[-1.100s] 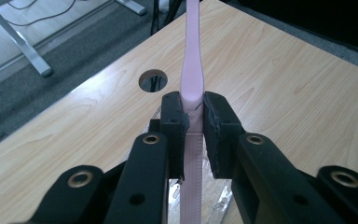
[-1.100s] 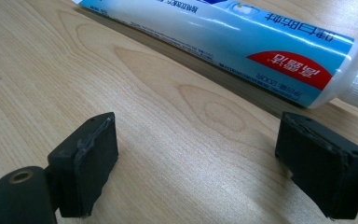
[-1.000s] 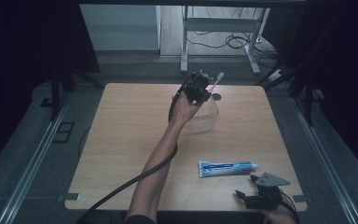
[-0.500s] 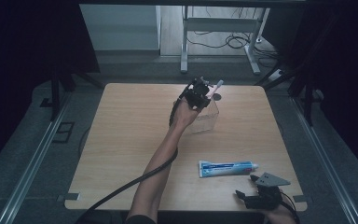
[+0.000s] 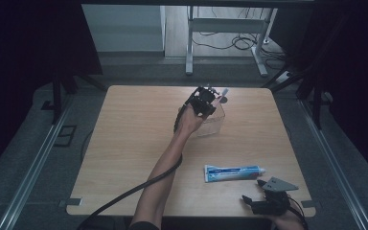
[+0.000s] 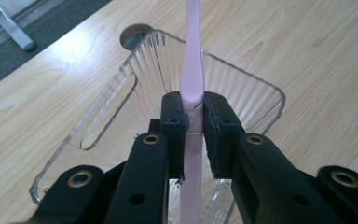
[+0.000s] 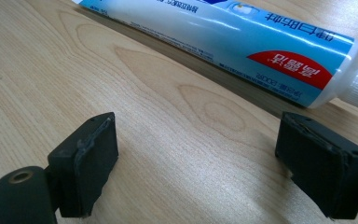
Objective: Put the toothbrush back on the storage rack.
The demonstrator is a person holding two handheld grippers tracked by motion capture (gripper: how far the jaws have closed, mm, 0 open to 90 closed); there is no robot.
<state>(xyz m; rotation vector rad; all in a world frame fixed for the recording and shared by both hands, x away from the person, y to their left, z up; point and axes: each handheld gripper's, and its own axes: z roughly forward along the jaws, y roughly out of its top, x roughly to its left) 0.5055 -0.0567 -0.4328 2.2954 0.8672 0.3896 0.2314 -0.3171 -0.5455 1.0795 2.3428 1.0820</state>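
My left gripper (image 5: 206,99) (image 6: 194,121) is shut on a pink toothbrush (image 6: 192,70) and holds it over a clear ribbed plastic cup (image 5: 212,122) (image 6: 242,86) at the back middle of the table. The brush's handle (image 6: 190,186) points down into the cup, and its far end (image 5: 224,91) sticks up past the gripper. A blue and white toothpaste tube (image 5: 232,172) (image 7: 242,42) lies flat near the front right. My right gripper (image 5: 264,205) (image 7: 196,163) rests low at the front edge, open, with the tube just beyond its jaws.
The wooden table (image 5: 134,143) has a round cable hole (image 6: 135,36) behind the cup. A black cable (image 5: 124,196) trails from the left forearm off the front edge. Metal desk legs (image 5: 189,43) stand on the floor beyond the table.
The left gripper has shifted slightly right and lower with the toothbrush, closer over the cup. The right gripper has not moved.
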